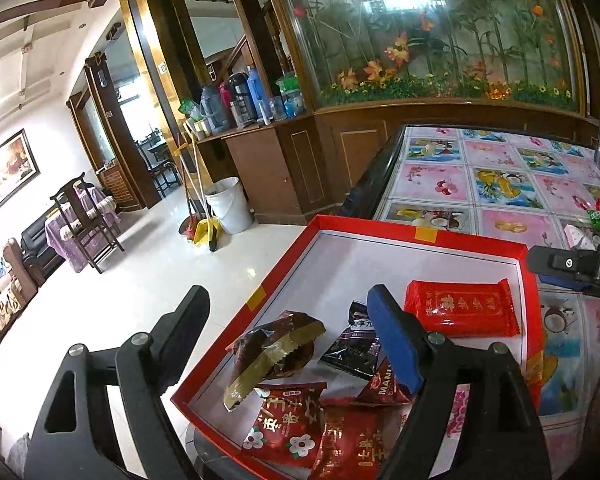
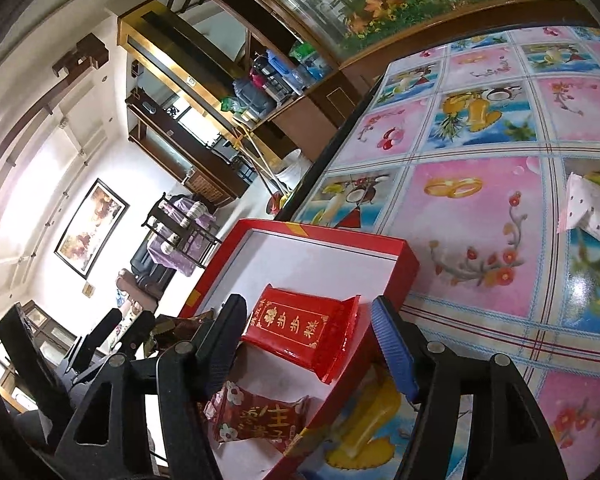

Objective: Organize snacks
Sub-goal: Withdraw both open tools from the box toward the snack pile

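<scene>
A shallow red box [image 1: 384, 231] with a white floor sits at the table's near left corner and holds several snack packets. A long red packet [image 1: 462, 312] lies at its right side, a brown-gold one [image 1: 274, 350] at the left, a black one [image 1: 354, 346] between, and red ones [image 1: 284, 424] in front. My left gripper [image 1: 288, 322] is open and empty above the box. My right gripper [image 2: 308, 330] is open, its jaws either side of the long red packet [image 2: 300, 326] over the box [image 2: 396, 264], not closed on it.
The table [image 2: 476, 216] has a glossy pink and blue fruit-print cloth. More wrapped snacks [image 1: 598, 216] and a white packet [image 2: 592, 208] lie to the right. A wooden cabinet [image 1: 260, 160] with flasks and a white bucket [image 1: 230, 210] stand on the floor to the left.
</scene>
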Demonstrator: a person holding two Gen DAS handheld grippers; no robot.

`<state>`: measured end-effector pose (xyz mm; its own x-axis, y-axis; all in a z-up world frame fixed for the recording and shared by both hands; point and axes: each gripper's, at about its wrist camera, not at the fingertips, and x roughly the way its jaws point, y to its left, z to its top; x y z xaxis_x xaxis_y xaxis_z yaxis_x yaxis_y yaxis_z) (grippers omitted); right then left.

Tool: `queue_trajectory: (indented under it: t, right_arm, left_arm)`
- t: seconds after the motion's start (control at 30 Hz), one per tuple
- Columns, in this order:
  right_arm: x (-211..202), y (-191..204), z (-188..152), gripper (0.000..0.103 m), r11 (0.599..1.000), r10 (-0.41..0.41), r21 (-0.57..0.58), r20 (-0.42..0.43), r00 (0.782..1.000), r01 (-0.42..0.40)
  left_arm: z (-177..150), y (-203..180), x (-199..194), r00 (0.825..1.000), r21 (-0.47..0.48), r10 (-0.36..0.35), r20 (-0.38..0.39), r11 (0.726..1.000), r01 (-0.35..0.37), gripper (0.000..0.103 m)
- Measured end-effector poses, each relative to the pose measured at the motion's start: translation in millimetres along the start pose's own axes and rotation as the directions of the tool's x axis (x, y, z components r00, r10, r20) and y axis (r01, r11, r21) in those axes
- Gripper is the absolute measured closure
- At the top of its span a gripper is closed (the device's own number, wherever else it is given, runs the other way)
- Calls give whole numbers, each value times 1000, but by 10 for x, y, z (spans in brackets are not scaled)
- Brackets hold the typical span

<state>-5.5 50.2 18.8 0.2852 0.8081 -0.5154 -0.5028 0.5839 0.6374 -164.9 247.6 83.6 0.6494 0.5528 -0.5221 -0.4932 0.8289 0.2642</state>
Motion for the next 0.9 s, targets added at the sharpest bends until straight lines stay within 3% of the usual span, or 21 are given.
queue_trajectory:
  t: [0.9]
  right_arm:
    - [-114, 64, -2, 36, 998, 58, -1, 11, 998, -58]
  left_arm:
    - [109, -177, -241, 999, 47, 33, 24, 998, -34, 21]
